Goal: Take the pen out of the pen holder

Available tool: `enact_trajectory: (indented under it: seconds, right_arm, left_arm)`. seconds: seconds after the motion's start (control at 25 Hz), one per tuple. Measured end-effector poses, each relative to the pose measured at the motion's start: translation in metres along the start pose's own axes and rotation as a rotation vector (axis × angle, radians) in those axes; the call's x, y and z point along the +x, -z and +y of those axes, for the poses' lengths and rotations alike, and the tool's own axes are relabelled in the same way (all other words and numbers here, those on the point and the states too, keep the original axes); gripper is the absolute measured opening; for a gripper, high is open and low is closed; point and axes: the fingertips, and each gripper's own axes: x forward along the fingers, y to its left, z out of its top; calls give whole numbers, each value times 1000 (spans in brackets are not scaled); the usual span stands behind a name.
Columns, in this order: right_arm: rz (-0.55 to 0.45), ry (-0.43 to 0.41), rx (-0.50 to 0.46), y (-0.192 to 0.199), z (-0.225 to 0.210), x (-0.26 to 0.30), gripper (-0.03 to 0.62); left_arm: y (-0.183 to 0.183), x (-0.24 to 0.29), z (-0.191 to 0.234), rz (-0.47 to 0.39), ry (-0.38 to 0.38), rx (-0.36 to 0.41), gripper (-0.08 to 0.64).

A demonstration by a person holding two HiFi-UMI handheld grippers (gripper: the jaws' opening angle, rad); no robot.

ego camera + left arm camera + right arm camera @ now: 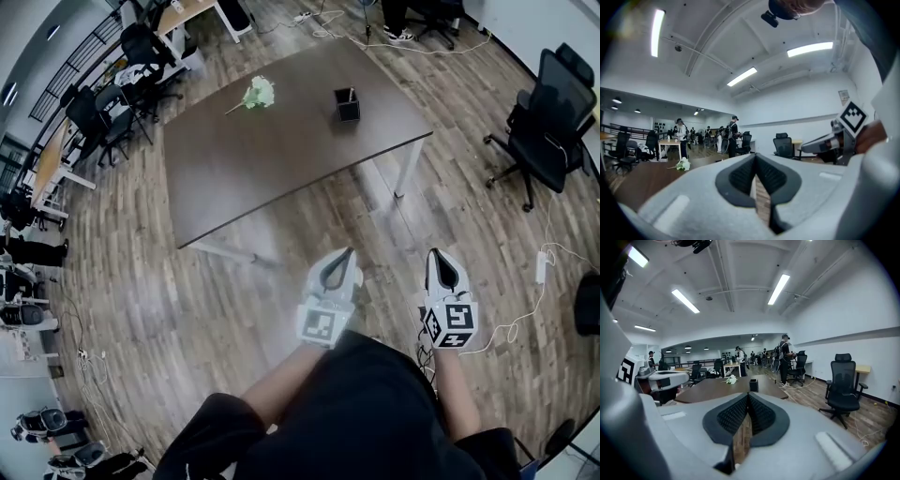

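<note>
A black square pen holder (347, 105) stands near the far right corner of a dark brown table (281, 159), with a thin pen (352, 94) sticking up out of it. The right gripper view shows the pen holder (753, 385) small and far ahead on the table (712, 391). Both grippers are held low in front of the person, well short of the table's near edge. My left gripper (350, 251) is shut with nothing in it, its jaws meeting at the tip (755, 157). My right gripper (433, 251) is likewise shut and empty (748, 396).
A white flower bunch (258, 92) lies on the table's far side, left of the holder. A black office chair (548, 117) stands to the right, and cables (539, 281) trail on the wooden floor. Desks, chairs and several people fill the room's far end (740, 359).
</note>
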Motion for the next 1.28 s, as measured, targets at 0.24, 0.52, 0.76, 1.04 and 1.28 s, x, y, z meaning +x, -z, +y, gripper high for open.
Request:
enact_trajectory:
  seconds: [0.24, 0.52, 0.76, 1.04, 1.28]
  right_arm:
    - [27, -58, -51, -35, 20, 98, 2]
    - [52, -51, -90, -69, 19, 192, 2]
    - [51, 8, -103, -92, 6, 262, 2]
    - [37, 26, -105, -104, -1, 318, 2]
    - [22, 9, -112, -113, -6, 346, 2]
  left_arm:
    - [-1, 66, 72, 19, -15, -53, 3]
    - [-11, 140, 149, -5, 4, -77, 3]
    - [-4, 193, 208, 1, 13, -102, 3]
    - [1, 223, 256, 5, 10, -105, 3]
    - [2, 241, 273, 14, 2, -108, 3]
